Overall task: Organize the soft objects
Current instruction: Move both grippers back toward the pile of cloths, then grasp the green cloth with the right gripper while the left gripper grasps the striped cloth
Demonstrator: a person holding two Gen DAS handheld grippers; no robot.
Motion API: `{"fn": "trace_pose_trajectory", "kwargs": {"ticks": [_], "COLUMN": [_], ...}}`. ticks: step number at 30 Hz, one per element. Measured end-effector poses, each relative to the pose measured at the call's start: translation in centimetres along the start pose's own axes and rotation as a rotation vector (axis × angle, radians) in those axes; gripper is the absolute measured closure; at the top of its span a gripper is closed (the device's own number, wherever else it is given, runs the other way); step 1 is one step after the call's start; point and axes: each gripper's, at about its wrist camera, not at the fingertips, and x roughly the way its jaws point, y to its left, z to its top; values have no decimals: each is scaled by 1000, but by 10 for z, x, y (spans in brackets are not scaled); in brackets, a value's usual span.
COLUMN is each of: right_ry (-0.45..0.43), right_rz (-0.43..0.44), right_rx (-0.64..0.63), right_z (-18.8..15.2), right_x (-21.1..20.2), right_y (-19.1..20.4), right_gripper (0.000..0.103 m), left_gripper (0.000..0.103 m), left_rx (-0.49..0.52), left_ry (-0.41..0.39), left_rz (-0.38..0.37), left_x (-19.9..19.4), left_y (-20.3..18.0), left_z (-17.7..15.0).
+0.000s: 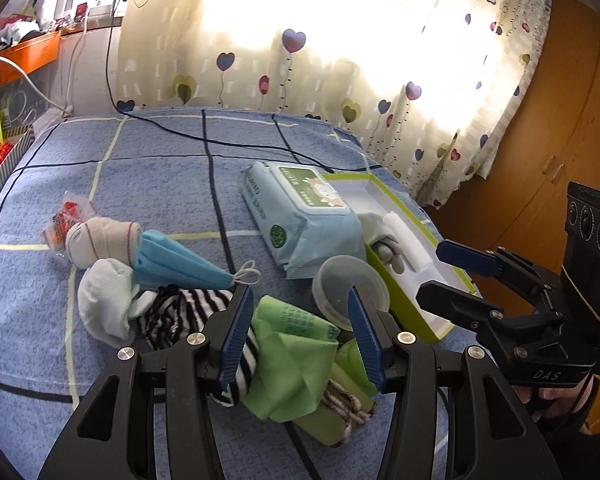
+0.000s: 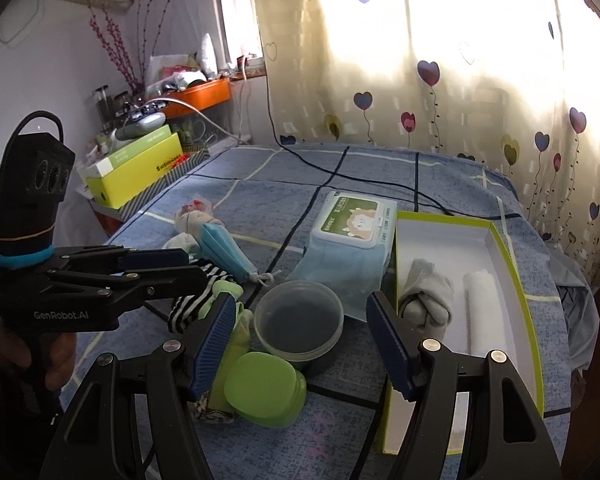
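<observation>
Black left gripper (image 1: pixel 300 332); blue ribbed pads (image 1: pixel 236 334); silver screws.

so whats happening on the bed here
A person holds a pair of tongs in each hand over a blue checked bedspread, sorting soft things. Both tongs, left and right, are open and hold nothing. A knotted grey sock and a rolled white cloth lie in the green-rimmed box. The striped sock, blue face mask and green bag lie outside it.

Daylight glares white through the curtain (image 1: pixel 340 52), the bed (image 1: pixel 140 168) lies dimmer, and fisheye edges curve dark.
</observation>
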Motion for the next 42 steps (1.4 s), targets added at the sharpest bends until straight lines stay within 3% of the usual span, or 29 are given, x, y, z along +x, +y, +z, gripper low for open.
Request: {"fn": "trace_pose_trajectory", "kwargs": {"ticks": [16, 26, 36, 42], "right_ry": [15, 43, 118, 168], "right_rz": [73, 102, 138, 120], "right_rx": [-49, -85, -187, -259], "right_z": [3, 4, -3, -5], "right_x": [13, 25, 47, 65], "right_y": [22, 34, 61, 75], "right_gripper": [35, 35, 40, 47], "left_gripper": [53, 53, 53, 53], "left_rx": [-95, -161, -151, -147], "left_ry": [-8, 7, 7, -2], "left_rz": [112, 133, 29, 16], "left_x": [-10, -10, -11, -13], "left_y": [48, 78, 74, 72], "left_z": [-18, -34, -43, -45]}}
